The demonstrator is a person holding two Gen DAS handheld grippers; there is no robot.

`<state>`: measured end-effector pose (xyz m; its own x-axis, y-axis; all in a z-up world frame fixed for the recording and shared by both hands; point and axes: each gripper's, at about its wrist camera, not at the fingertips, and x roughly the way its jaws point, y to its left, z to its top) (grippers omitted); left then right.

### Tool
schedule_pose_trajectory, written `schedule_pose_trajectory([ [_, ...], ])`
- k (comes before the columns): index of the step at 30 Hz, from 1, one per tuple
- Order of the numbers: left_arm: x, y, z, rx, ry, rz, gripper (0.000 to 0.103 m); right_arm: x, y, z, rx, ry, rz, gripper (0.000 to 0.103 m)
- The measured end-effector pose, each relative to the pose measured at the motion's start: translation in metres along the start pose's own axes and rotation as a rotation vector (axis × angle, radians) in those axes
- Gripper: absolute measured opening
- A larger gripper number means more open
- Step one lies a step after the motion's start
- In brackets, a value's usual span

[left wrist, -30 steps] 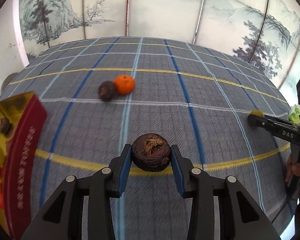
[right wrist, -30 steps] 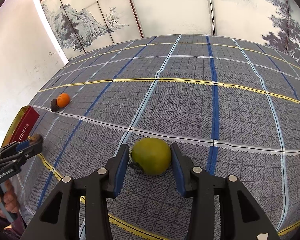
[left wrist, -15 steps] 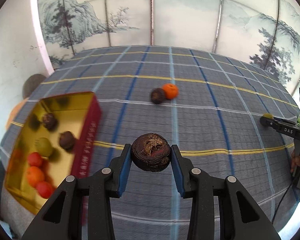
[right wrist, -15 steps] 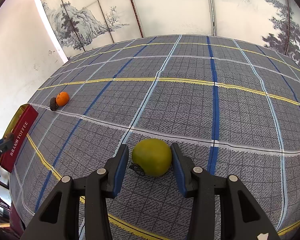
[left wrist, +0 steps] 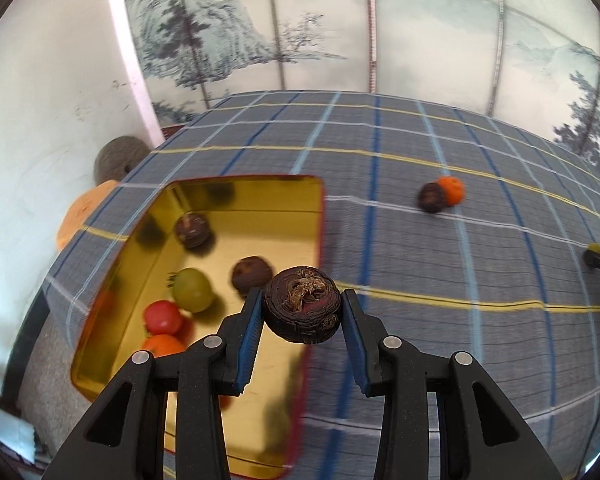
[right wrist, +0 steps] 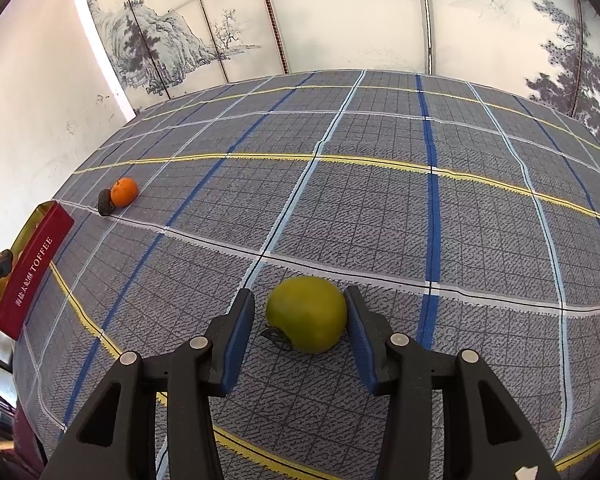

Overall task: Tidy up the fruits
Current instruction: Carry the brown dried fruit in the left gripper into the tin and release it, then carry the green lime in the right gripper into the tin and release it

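Observation:
My left gripper (left wrist: pixel 302 312) is shut on a dark purple-brown fruit (left wrist: pixel 302 304) and holds it above the right edge of a gold-lined red tin (left wrist: pixel 260 196). The tin holds two dark fruits, a green fruit (left wrist: pixel 193 290), a red fruit (left wrist: pixel 163 317) and an orange one (left wrist: pixel 162 346). My right gripper (right wrist: pixel 300 320) is open, its fingers on either side of a green fruit (right wrist: pixel 307 314) that rests on the cloth; the right pad touches it, the left stands apart. An orange (right wrist: pixel 124 191) and a dark fruit (right wrist: pixel 105 202) lie together farther left.
The table carries a grey plaid cloth (right wrist: pixel 380 200). The red tin (right wrist: pixel 32 272) stands at its left edge in the right wrist view. The orange (left wrist: pixel 451 190) and dark fruit (left wrist: pixel 432 198) pair also shows in the left wrist view. A painted screen stands behind.
My left gripper has swung left with the dark fruit, from over open cloth to above the tin's right edge. My right gripper has stayed around the green fruit.

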<state>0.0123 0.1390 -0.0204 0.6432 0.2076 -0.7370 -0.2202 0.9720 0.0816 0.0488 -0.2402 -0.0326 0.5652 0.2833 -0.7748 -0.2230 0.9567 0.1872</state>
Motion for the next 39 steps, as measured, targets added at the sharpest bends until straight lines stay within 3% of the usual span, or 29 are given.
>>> schedule_pose_trajectory([
  [6,0.008,0.019,-0.005,-0.013,0.007,0.044,0.04,0.0,0.002,0.0,-0.012,0.003,-0.012,0.045],
  [10,0.013,0.029,-0.007,-0.044,0.019,0.035,0.04,0.001,0.007,0.0,-0.034,0.008,-0.028,0.047],
  [26,0.028,0.035,-0.012,-0.047,0.048,0.075,0.041,0.003,0.014,0.0,-0.064,0.014,-0.06,0.048],
  [31,0.021,0.037,-0.012,-0.045,0.024,0.101,0.048,0.001,0.012,0.0,-0.048,0.006,-0.066,0.036],
  [39,0.005,0.049,-0.012,-0.077,-0.006,0.094,0.057,-0.002,0.013,-0.002,-0.035,-0.003,-0.061,0.035],
])
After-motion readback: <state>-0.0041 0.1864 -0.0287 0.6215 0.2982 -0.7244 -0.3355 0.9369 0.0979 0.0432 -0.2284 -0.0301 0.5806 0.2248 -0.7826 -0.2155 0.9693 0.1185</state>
